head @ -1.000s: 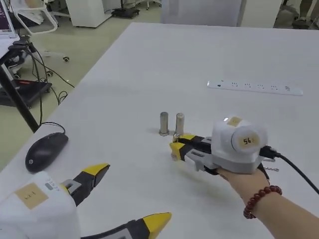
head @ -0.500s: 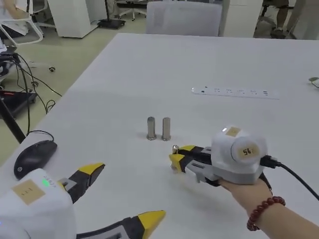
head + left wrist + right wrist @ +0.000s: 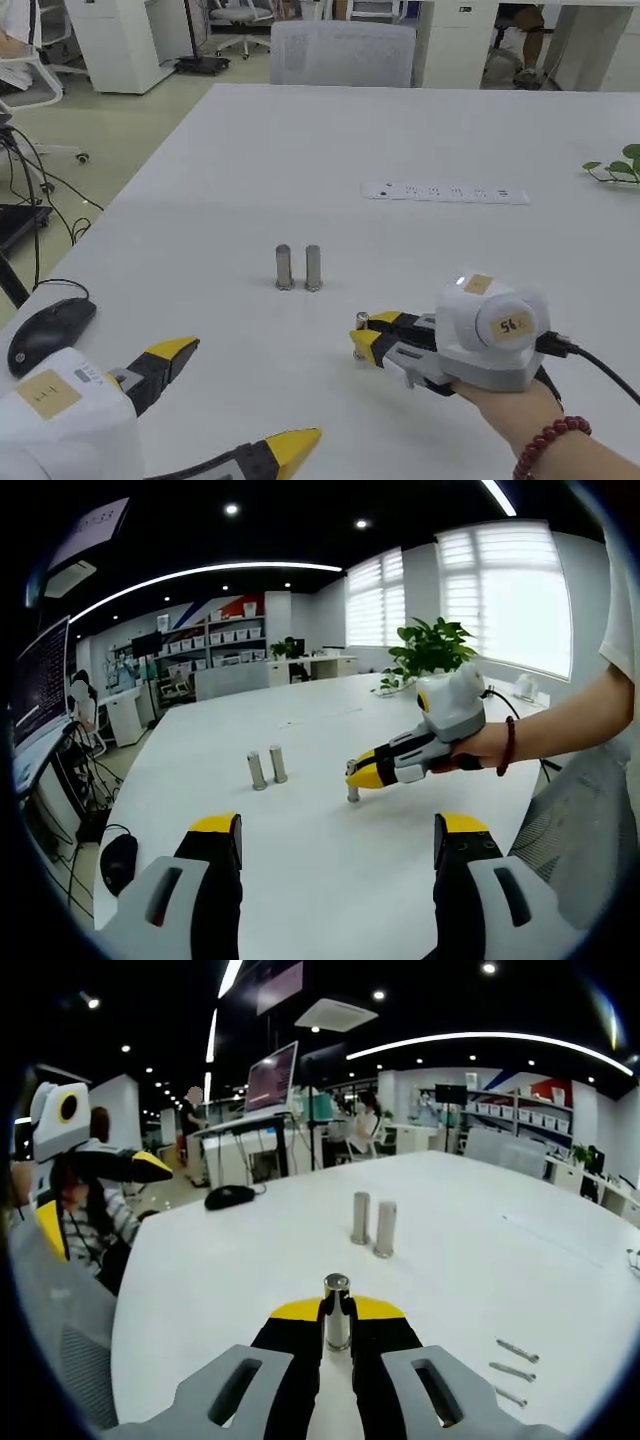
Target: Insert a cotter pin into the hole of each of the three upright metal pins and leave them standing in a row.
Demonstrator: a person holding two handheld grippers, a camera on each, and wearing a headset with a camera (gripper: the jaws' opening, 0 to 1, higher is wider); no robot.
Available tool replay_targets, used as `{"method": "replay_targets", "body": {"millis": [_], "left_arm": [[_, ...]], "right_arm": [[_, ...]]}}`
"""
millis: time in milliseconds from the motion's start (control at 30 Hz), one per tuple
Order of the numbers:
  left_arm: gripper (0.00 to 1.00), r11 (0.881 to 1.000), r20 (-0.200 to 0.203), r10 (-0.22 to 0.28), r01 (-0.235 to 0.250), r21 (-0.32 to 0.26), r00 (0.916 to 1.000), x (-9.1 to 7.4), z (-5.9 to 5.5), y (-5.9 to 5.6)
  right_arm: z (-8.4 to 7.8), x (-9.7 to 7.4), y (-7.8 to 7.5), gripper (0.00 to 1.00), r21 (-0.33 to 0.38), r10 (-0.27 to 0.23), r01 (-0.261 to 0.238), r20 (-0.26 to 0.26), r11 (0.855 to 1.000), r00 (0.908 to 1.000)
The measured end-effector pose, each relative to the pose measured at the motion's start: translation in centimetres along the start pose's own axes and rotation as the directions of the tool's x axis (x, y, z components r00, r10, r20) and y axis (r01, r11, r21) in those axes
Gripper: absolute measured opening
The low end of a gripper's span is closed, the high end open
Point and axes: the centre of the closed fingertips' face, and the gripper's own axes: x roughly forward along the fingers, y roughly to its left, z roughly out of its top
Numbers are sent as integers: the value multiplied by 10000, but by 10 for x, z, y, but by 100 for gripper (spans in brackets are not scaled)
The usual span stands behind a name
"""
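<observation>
Right hand-held gripper (image 3: 338, 1320) clamps upright metal pin (image 3: 337, 1295) between tips; left hand-held gripper (image 3: 338, 830) gapes wide.

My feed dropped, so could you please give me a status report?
Right gripper shut on a pin, apart from the others. Left gripper open, empty. Two pins upright. Cotter pins lying loose.

White table (image 3: 250, 160), two upright metal pins (image 3: 284, 268) side by side, power strip (image 3: 445, 193), mouse (image 3: 48, 333), cotter pins (image 3: 512, 1370)
</observation>
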Motion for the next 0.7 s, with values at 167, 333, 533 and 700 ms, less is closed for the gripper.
{"method": "replay_targets", "body": {"millis": [167,333,533,700], "left_arm": [[77,10000,19,-55,55,-14,10000,0,0,-4],[77,10000,-18,-93,93,31,10000,1,0,-7],[77,10000,22,-94,94,25,10000,0,2,-7],[76,9999,26,-142,142,38,9999,1,2,-9]], "right_arm": [[-6,-8,-1,11,96,-108,108,-73,9999,9999],[-13,-14,-2,11,97,-192,193,-183,9998,9996],[-20,-18,-3,11,99,-267,270,-326,9996,9991],[-24,-21,-5,11,184,-307,314,-350,9993,9989]]}}
